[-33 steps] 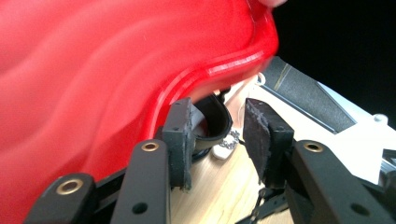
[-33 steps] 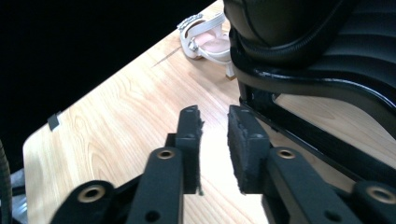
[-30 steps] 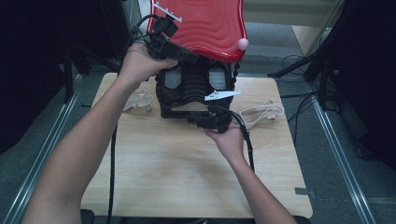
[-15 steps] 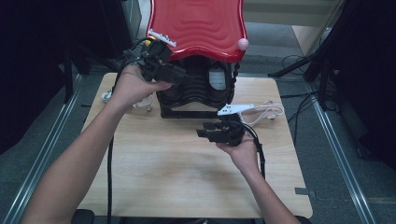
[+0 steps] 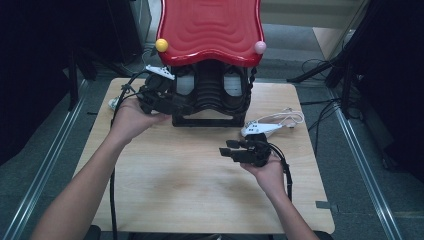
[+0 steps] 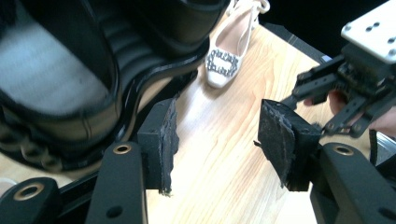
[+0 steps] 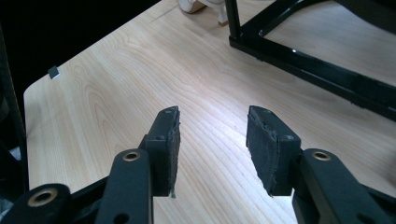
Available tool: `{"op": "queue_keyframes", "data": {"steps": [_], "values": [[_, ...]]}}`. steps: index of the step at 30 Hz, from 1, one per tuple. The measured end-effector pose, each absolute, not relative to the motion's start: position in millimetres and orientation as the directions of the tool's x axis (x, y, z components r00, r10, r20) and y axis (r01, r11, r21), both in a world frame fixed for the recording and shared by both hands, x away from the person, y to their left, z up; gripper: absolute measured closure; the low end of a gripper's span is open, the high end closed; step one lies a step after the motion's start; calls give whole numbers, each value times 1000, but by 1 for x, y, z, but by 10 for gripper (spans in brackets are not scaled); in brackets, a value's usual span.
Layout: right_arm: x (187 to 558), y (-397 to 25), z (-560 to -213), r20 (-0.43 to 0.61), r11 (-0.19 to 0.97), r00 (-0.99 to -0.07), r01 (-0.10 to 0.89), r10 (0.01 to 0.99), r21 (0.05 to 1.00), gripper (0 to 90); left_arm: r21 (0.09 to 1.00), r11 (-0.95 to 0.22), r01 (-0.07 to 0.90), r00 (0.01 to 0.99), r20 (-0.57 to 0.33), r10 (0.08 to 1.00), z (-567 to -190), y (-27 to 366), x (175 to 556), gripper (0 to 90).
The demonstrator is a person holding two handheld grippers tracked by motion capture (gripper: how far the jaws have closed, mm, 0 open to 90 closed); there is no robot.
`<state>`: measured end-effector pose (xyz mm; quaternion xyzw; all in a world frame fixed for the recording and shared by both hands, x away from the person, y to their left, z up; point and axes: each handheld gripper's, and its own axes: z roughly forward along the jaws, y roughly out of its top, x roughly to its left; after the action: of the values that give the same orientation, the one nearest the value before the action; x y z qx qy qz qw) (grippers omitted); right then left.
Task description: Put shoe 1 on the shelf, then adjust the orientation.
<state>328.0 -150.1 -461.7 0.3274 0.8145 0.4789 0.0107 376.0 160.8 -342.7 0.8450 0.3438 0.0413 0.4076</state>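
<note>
while no writing is legible, left claw point(image 5: 186, 106) open beside black rack point(image 5: 210, 97), right claw point(image 5: 226, 148) open, empty

Both forearms are bare, no sleeves showing. The left tool point(image 5: 172, 102) is black, topped by a pale grey plate, with a black cable trailing from it. The right tool point(image 7: 212, 140) is black too, with worn dark pads point(image 7: 264, 144), brass-ringed pivot holes and a black cable.
</note>
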Motion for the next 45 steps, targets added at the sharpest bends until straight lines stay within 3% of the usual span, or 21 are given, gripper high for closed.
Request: {"op": "queue_keyframes", "data": {"steps": [7, 17, 31, 34, 45], "values": [[330, -158, -466, 311, 310, -769, 541, 558, 782, 556, 703, -414, 578, 738, -233, 634, -361, 176, 374, 479], [331, -164, -469, 305, 311, -760, 546, 573, 778, 553, 690, -390, 610, 708, -253, 660, -381, 197, 374, 573], [330, -169, -471, 297, 311, -758, 544, 581, 779, 552, 677, -350, 647, 653, -255, 714, -401, 230, 395, 798], [329, -168, -472, 297, 317, -762, 543, 576, 777, 542, 673, -329, 663, 634, -272, 724, -406, 239, 404, 880], [331, -166, -476, 322, 308, -764, 552, 559, 775, 433, 656, -259, 709, 553, -288, 782, -418, 270, 440, 899]]}}
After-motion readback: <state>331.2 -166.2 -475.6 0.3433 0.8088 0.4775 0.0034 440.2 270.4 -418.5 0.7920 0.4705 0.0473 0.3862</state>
